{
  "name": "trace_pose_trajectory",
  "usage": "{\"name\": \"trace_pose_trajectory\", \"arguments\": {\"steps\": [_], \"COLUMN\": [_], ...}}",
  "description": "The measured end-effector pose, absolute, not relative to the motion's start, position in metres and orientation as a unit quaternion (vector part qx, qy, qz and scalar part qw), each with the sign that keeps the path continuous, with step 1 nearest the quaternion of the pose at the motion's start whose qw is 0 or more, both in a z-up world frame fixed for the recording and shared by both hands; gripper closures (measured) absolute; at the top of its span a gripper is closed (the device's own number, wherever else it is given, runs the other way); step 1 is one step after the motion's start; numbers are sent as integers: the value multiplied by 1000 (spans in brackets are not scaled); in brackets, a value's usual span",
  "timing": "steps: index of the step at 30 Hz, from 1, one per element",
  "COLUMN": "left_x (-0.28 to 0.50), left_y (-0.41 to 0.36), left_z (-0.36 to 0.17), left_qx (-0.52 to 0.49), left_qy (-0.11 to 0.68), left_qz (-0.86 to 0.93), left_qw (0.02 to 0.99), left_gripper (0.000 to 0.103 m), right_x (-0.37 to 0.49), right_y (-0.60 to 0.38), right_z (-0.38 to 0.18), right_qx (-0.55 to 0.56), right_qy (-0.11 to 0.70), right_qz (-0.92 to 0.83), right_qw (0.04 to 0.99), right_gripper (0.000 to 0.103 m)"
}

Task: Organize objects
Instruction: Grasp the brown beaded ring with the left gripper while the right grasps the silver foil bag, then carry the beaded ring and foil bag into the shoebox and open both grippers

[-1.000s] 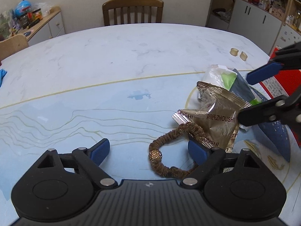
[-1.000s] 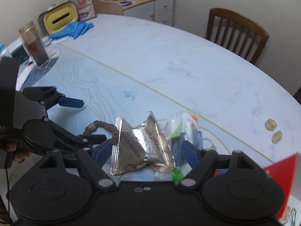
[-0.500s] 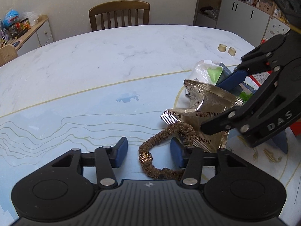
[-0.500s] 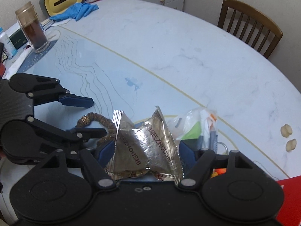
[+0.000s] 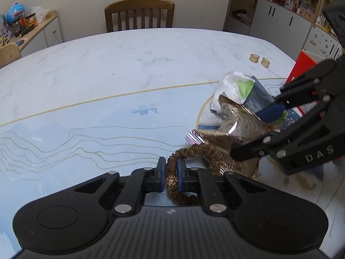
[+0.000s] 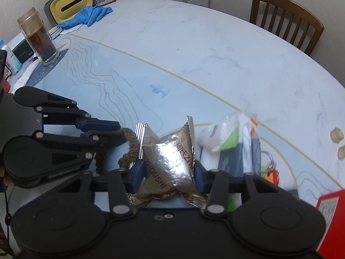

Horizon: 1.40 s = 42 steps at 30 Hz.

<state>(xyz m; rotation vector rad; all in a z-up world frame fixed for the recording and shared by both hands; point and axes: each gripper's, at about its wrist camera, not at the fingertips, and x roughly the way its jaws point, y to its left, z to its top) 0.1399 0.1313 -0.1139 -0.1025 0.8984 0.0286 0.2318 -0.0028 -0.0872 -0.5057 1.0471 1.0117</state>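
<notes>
A brown hair tie [image 5: 208, 151] with a glittery bead lies on the pale blue table mat [image 5: 97, 116]. My left gripper [image 5: 171, 168] is shut on it, the pads pinching the band next to the bead. In the right wrist view the left gripper [image 6: 118, 132] holds the hair tie [image 6: 132, 142] from the left. A gold foil snack packet [image 6: 168, 157] sits between the pads of my right gripper [image 6: 168, 168], whose jaws are closing and crumpling it. In the left wrist view the right gripper [image 5: 252, 132] straddles the packet [image 5: 239, 125].
A clear bag [image 6: 226, 138] with green and dark pouches lies just behind the packet, with keys [image 6: 269, 170] beside it. A red box [image 6: 332, 205] stands at the right. Far left are a jar [image 6: 41, 41], a yellow tissue box [image 6: 66, 4] and blue gloves [image 6: 90, 15]. Two beige rings [image 5: 258, 60] lie near the table edge.
The left jaws have closed from wide open onto the hair tie. The right jaws have narrowed around the snack packet, which now stands squeezed and crumpled between the pads.
</notes>
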Motion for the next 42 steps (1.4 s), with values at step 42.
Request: {"name": "trace_pose_trajectory", "arguments": {"steps": [42], "left_x": [170], "left_y": [45], "left_z": [-113], "left_qx": [-12], "left_qy": [464], "left_qz": [-33], "left_qw": [885], "left_gripper": [79], "right_x": [191], "right_y": [-193], "right_z": [1], "right_qx": [-86], "right_qy": [461], "right_qz": [370], "right_qw": [802], "right_gripper": [58]}}
